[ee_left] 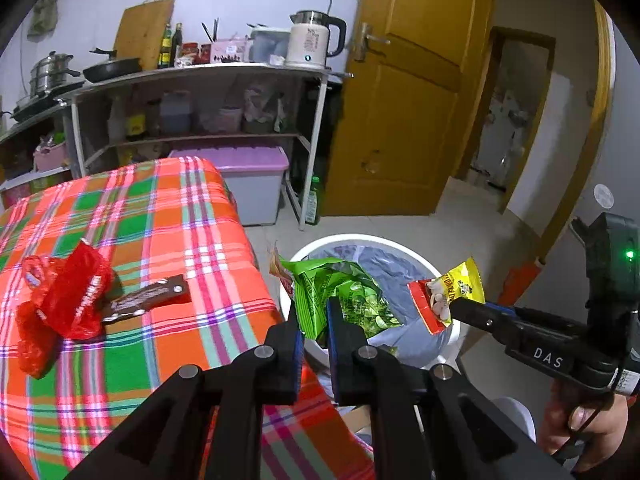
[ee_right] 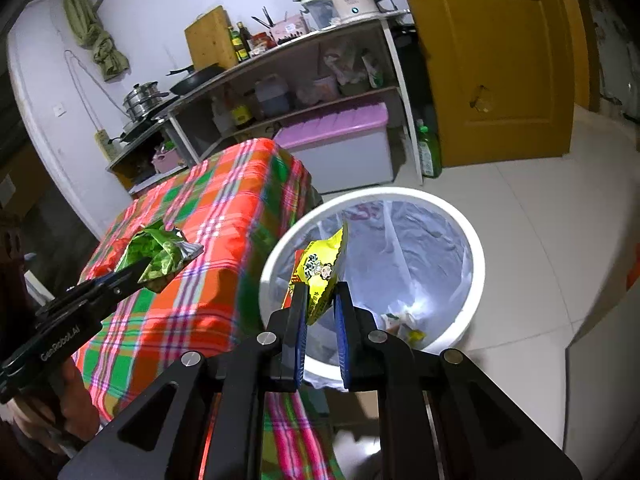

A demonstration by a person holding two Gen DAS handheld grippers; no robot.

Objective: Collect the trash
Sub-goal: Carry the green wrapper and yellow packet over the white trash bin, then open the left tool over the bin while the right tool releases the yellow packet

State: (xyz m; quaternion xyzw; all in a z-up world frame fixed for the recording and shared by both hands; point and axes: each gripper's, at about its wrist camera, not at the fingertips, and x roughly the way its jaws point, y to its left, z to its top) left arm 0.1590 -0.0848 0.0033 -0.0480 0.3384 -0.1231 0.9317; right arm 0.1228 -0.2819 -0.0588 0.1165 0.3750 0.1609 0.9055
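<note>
My left gripper (ee_left: 314, 314) is shut on a green snack bag (ee_left: 340, 292) and holds it at the table's edge, beside the white trash bin (ee_left: 352, 238). It also shows in the right wrist view (ee_right: 160, 254). My right gripper (ee_right: 320, 300) is shut on a yellow snack packet (ee_right: 322, 268) and holds it over the bin (ee_right: 476, 264), which has a clear liner and a few scraps at the bottom. The packet also shows in the left wrist view (ee_left: 448, 294). A red plastic bag (ee_left: 60, 308) and a brown wrapper (ee_left: 148, 298) lie on the plaid tablecloth (ee_left: 172, 216).
A metal shelf rack (ee_left: 200, 76) with a kettle (ee_left: 312, 40), pans and bottles stands behind the table. A purple-lidded storage box (ee_left: 248, 176) and a green bottle (ee_left: 314, 202) sit on the floor by a yellow door (ee_left: 408, 100). The floor is pale tile (ee_right: 540, 208).
</note>
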